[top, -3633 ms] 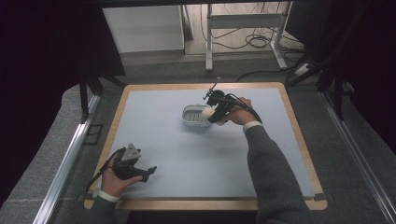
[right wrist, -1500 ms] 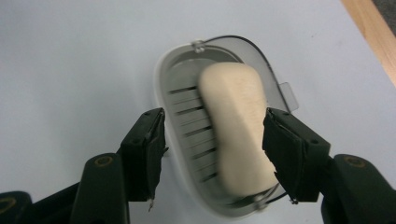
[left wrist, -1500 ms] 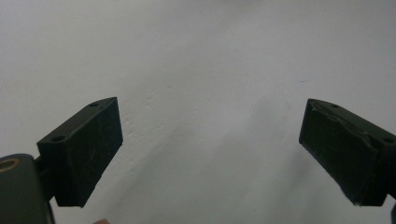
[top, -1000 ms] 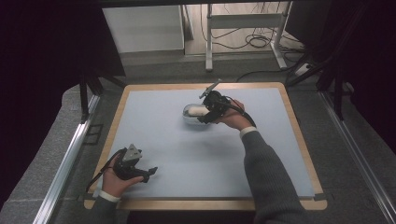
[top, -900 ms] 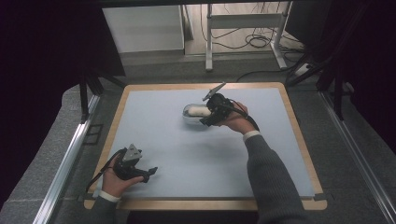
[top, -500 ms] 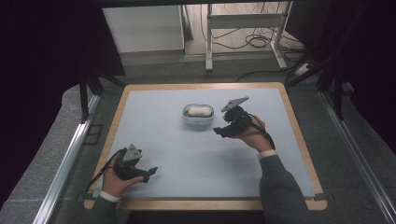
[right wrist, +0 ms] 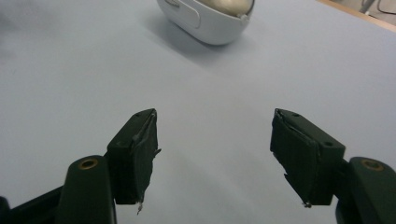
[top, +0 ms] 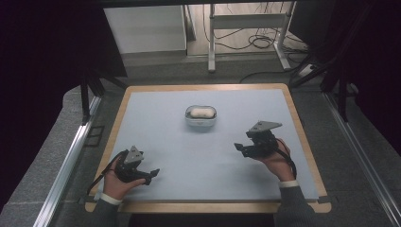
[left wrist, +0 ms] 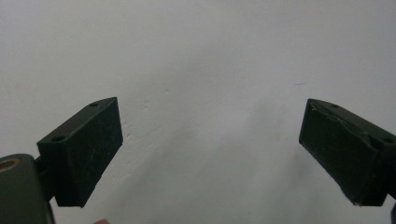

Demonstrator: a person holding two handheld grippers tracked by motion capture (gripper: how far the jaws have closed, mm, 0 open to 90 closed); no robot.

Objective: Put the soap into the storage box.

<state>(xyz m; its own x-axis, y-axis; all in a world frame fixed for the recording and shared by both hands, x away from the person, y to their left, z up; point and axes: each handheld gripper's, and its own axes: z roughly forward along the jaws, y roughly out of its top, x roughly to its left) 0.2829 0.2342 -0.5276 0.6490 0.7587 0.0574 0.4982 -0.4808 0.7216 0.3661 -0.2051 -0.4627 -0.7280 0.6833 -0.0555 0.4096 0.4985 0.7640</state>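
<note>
A small white bowl with a pale rounded item inside sits on the blue mat, a little behind centre. The same bowl appears at the top of the right gripper view. My right gripper is held in a hand at the right, well in front of the bowl, open with nothing between its jaws. My left gripper rests near the front left corner, open and empty.
The blue mat covers a wood-edged table. Beyond the far edge are a white cabinet, a desk frame and floor cables. Dark metal rails run along both sides.
My right gripper has let go at the bowl and drawn back toward the front right, leaving the pale item in the bowl. The left gripper has stayed put.
</note>
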